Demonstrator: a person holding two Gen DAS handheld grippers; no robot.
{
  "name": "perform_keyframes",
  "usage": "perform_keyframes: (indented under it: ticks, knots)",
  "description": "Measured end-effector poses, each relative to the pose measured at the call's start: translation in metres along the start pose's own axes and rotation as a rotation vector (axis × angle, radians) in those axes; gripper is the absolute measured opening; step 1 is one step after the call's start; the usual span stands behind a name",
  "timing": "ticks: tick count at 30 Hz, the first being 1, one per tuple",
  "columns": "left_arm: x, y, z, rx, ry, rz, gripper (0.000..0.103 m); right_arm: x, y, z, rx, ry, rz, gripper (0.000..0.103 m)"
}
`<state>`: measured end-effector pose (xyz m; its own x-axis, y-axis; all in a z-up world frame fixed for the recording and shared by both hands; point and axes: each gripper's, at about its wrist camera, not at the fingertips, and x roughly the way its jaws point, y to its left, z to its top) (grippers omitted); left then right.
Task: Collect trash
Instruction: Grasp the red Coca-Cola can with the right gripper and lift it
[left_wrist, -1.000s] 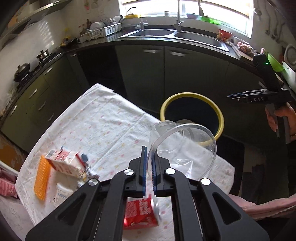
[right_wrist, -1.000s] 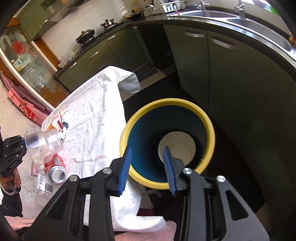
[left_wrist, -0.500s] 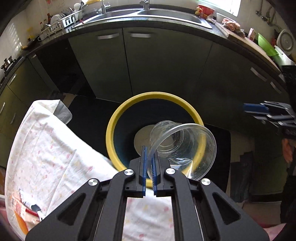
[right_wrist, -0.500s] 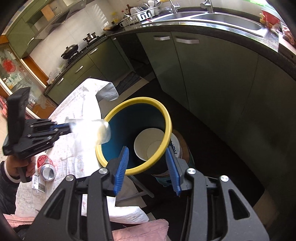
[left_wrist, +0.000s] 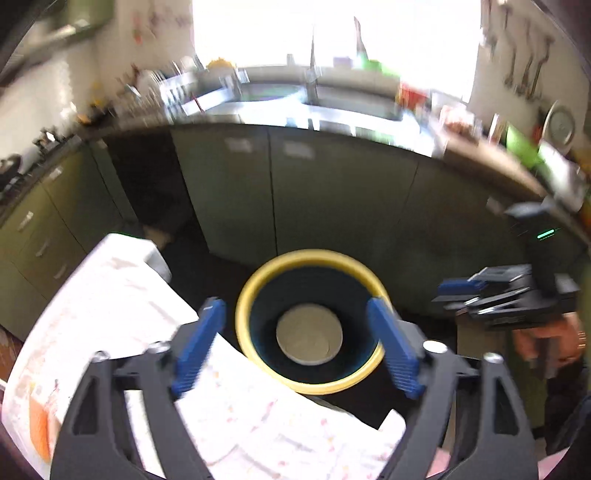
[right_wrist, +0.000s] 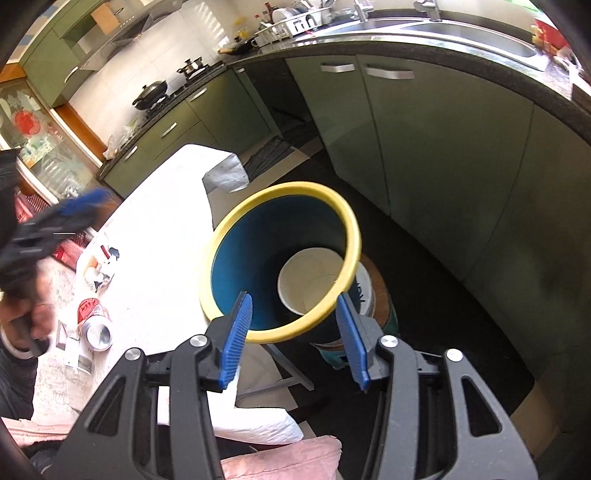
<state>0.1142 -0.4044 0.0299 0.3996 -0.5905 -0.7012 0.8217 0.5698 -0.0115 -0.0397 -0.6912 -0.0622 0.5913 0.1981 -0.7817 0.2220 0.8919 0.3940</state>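
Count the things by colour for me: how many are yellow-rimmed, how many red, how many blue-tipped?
Yellow-rimmed: 1, the bin
Red: 1, the can
Blue-tipped: 2, the left gripper and the right gripper
Total: 4

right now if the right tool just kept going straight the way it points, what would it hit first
Most likely the yellow-rimmed bin. The right tool is open and empty, and its near rim sits between the fingertips, with the bin's blue inside beyond. Depth is hard to judge, so it may pass over the rim into the opening.

A home kitchen: green cabinets (right_wrist: 436, 155), steel sink (right_wrist: 461, 27), wok on the stove (right_wrist: 151, 94).
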Motion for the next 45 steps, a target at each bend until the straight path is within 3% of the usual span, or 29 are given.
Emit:
perform_keyframes:
  ticks: [2,6,12,16,22,27,33,45]
  knots:
    - [-0.041,0.007,-0.014,-0.026,-0.078,0.011,0.094,0.006,0.008,0.000,-0.019,0.020,0.009,0.046]
    - [-0.108,0.032,-0.052,-0.095,-0.152,0.059,0.098,0.019,0.036,0.002,-0.092,0.060,0.022,0.048]
    - [-0.188,0.065,-0.124,-0.211,-0.200,0.267,0.098,0.040,0.111,0.004,-0.312,0.150,0.055,0.055]
    - [-0.226,0.108,-0.181,-0.361,-0.181,0.332,0.098,0.057,0.180,0.001,-0.486,0.240,0.148,0.064]
    - [-0.244,0.143,-0.251,-0.473,-0.179,0.407,0.098,0.088,0.284,-0.013,-0.748,0.418,0.286,0.075]
    - [-0.244,0.143,-0.273,-0.489,-0.179,0.428,0.098,0.127,0.344,-0.027,-0.903,0.552,0.267,0.077]
    - [-0.252,0.135,-0.285,-0.485,-0.184,0.450,0.098,0.182,0.373,-0.038,-0.983,0.672,0.179,0.078]
    - [-0.247,0.148,-0.303,-0.524,-0.177,0.441,0.098,0.233,0.411,-0.059,-1.031,0.740,0.150,0.078]
